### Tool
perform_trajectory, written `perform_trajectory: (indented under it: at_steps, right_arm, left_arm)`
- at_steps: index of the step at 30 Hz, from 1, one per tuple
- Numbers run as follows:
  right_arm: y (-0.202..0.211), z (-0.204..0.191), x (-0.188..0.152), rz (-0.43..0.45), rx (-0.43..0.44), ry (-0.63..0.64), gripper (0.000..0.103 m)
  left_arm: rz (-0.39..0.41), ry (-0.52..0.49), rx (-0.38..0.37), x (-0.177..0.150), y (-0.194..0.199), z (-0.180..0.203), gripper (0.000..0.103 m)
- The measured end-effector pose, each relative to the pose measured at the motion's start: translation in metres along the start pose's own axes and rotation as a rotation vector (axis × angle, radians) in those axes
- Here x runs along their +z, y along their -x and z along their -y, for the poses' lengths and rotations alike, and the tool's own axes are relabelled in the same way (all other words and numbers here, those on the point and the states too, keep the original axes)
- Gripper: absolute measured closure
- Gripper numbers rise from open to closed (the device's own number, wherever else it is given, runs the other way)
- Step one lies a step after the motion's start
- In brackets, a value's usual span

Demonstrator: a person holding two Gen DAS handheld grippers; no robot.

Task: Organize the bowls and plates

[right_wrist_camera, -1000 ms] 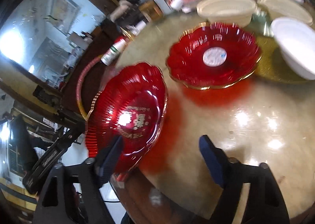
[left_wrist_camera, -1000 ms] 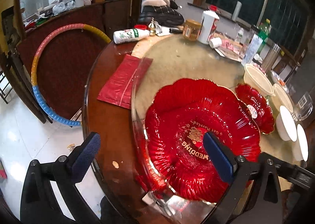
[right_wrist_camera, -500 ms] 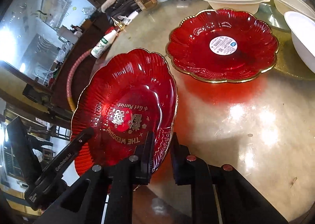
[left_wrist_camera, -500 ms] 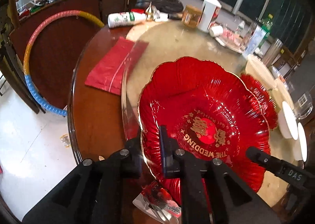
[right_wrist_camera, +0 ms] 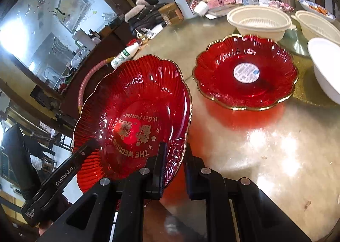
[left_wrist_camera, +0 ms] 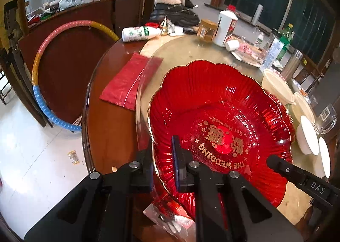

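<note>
Your left gripper (left_wrist_camera: 163, 163) is clamped on the near left rim of the large red plate (left_wrist_camera: 221, 123), one finger under the scalloped edge and one on the ribbed inside; your right gripper (right_wrist_camera: 173, 169) pinches the same plate (right_wrist_camera: 136, 114) at its near right rim, so you hold it between both hands. The plate sits at the near edge of the round table (left_wrist_camera: 102, 135), partly over the rim of the glass turntable (right_wrist_camera: 265, 157), and it looks tilted up on its near side; whether its far edge touches the glass, you cannot tell from these views. Gold lettering reading "THE WEDDING" lies across its centre. A smaller red plate (right_wrist_camera: 246, 74) with a round white sticker rests flat on the turntable, towards the far right and apart from the one you hold; behind it stand two cream bowls (right_wrist_camera: 258, 23), and a white bowl (right_wrist_camera: 325, 67) sits at the right edge. A red packet (left_wrist_camera: 127, 82) lies on the table's left edge, partly under the turntable rim; a white bottle (left_wrist_camera: 225, 26) stands at the far edge.
</note>
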State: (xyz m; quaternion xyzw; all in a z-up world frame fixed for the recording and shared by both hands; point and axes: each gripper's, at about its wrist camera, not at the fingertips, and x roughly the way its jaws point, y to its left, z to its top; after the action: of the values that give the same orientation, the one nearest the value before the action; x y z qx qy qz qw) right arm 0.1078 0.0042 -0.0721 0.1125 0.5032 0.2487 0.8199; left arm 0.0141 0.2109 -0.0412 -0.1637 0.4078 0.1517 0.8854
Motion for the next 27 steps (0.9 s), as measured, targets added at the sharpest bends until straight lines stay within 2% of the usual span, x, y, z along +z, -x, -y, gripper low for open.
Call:
perform_trajectory:
  at_steps: [4,11,22,27]
  right_arm:
    - [-0.008,0.003,-0.005,-0.018,-0.003,0.0,0.089]
    - [-0.001,-0.006,-0.009,0.006,-0.024,0.027,0.089]
    - [-0.014,-0.003,-0.014,-0.023,-0.046,0.03,0.089]
    - [-0.017,-0.003,-0.012,-0.035,-0.037,0.042,0.083]
  left_arm:
    - [-0.011,0.005,0.003,-0.005,-0.002,-0.002,0.092]
    - [0.018,0.008,-0.011,-0.01,0.008,-0.005,0.092]
    - [-0.017,0.015,-0.006,-0.015,-0.007,-0.008,0.092]
    - [-0.035,0.028,0.005,-0.017,-0.014,-0.008,0.092]
